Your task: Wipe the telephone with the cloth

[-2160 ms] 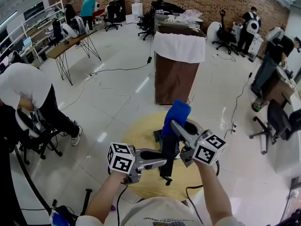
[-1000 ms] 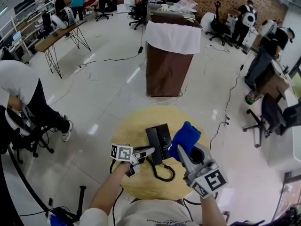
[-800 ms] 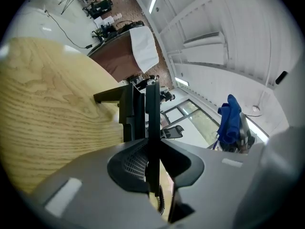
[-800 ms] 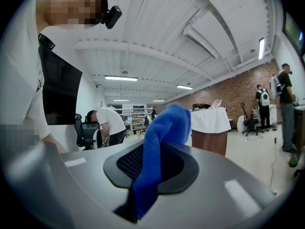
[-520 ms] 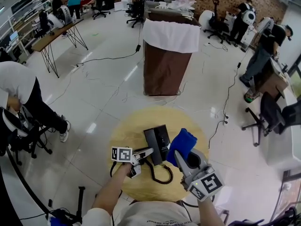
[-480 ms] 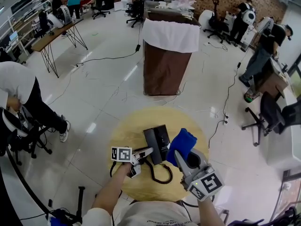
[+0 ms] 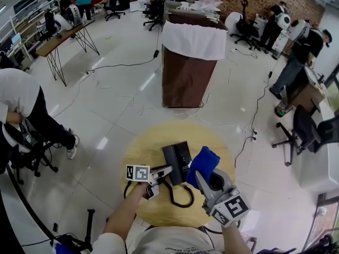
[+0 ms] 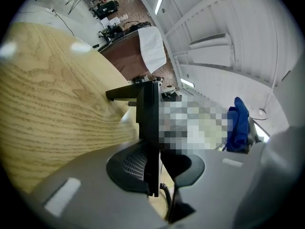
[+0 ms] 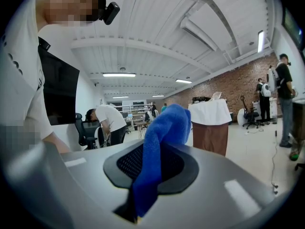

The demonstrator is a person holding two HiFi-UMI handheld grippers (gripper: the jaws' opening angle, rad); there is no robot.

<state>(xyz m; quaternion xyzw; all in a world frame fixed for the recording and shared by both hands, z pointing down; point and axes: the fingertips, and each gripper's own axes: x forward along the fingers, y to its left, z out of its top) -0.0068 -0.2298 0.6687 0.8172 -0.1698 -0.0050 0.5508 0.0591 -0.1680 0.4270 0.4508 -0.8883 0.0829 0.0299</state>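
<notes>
Right gripper view shows the right claw pinching the blue fluffy cloth, whose rubbing may tug the black plastic telephone out of the left claw beside it, its pinch just loosened slightly.

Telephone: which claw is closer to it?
Left. The left claw clamps the telephone, jaws just opening a little; the right claw, holding the cloth, hangs beside it.

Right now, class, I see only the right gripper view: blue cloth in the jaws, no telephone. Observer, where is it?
Observer: The telephone lies on the round wooden table, just left of your cloth.
Operator: Is it steadied?
Observer: Yes, the left gripper grips its near left edge; those jaws just eased open slightly.
Operator: Any cord?
Observer: A coiled cord loops across the table from its near end.
</notes>
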